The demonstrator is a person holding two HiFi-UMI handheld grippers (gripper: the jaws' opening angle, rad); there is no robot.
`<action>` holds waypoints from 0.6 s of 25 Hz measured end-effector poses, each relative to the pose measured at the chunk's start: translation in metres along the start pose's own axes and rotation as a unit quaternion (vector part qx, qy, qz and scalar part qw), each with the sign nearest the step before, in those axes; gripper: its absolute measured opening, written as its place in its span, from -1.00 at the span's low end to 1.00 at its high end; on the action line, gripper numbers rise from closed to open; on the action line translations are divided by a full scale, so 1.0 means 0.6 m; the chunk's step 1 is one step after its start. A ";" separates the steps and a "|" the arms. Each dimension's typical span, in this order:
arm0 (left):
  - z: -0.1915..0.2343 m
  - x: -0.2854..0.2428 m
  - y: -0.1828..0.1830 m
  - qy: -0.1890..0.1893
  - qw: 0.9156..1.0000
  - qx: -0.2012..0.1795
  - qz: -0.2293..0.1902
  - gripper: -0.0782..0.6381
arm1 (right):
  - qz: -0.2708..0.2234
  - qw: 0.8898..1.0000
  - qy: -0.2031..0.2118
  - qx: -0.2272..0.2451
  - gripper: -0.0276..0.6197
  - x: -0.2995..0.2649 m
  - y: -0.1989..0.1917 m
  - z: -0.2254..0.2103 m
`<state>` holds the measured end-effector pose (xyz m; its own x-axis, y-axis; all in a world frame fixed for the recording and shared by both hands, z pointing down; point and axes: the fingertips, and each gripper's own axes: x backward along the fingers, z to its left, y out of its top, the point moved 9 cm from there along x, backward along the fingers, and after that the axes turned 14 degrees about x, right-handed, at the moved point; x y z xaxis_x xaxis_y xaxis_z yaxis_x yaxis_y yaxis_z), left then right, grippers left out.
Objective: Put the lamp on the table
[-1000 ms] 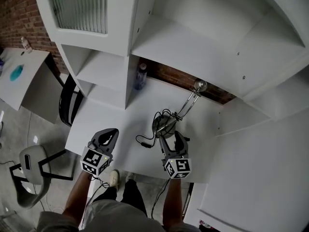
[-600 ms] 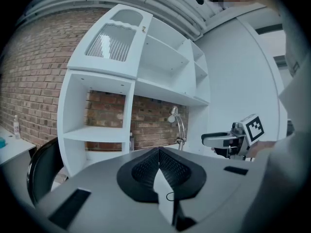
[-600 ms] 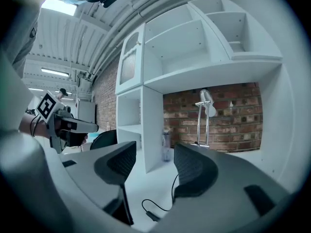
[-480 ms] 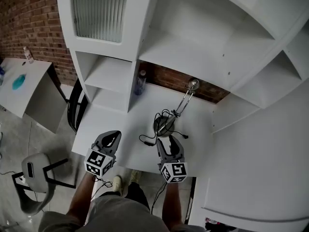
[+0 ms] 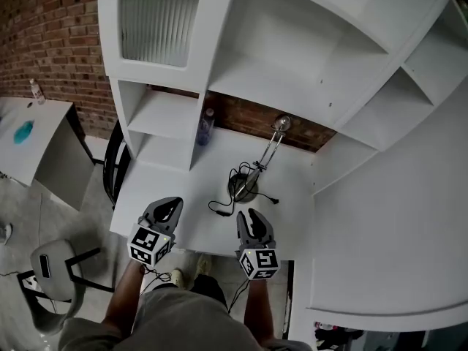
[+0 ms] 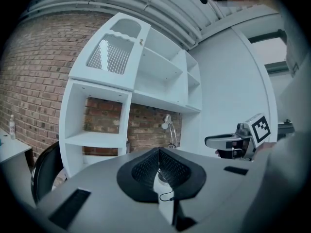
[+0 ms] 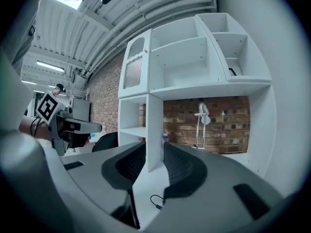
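– What's the left gripper [image 5: 169, 205] doing?
– Jaws pressed together, empty.
– And the right gripper [image 5: 248, 216]?
– Partly apart, just been closing on nothing. The lamp [image 5: 244, 187] stands on the table [image 5: 296, 207] ahead of it, cord [image 5: 217, 210] trailing.

I'm counting one lamp [image 5: 245, 187] at frame centre; two tables, the white table [image 5: 292, 196] under it and a side table [image 5: 45, 123] at far left; two bottles, a dark bottle [image 5: 206, 126] above centre, a pale bottle [image 5: 36, 91] far left; one shelf unit [image 5: 292, 50]; one black chair [image 5: 110, 168]; one grey stool [image 5: 47, 258].
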<state>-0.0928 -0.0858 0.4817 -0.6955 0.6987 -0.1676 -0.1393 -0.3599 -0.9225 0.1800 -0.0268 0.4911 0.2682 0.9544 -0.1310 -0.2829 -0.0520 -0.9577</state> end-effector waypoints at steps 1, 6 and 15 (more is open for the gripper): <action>-0.001 0.004 0.001 -0.002 1.000 0.001 -0.001 -0.77 | 0.000 1.000 -0.002 0.001 -0.53 0.003 0.003 0.006; -0.010 0.027 0.000 -0.013 1.000 -0.006 -0.007 -0.77 | 0.003 1.000 -0.002 0.001 -0.68 0.016 0.008 0.033; -0.012 0.046 0.002 -0.017 1.000 -0.011 -0.012 -0.77 | 0.002 1.000 -0.005 0.002 -0.82 0.025 0.016 0.058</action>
<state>-0.1073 -0.0623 0.4733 -0.7156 0.6855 -0.1343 -0.1412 -0.3302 -0.9333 0.1491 -0.0029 0.4892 0.2580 0.9570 -0.1325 -0.2879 -0.0547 -0.9561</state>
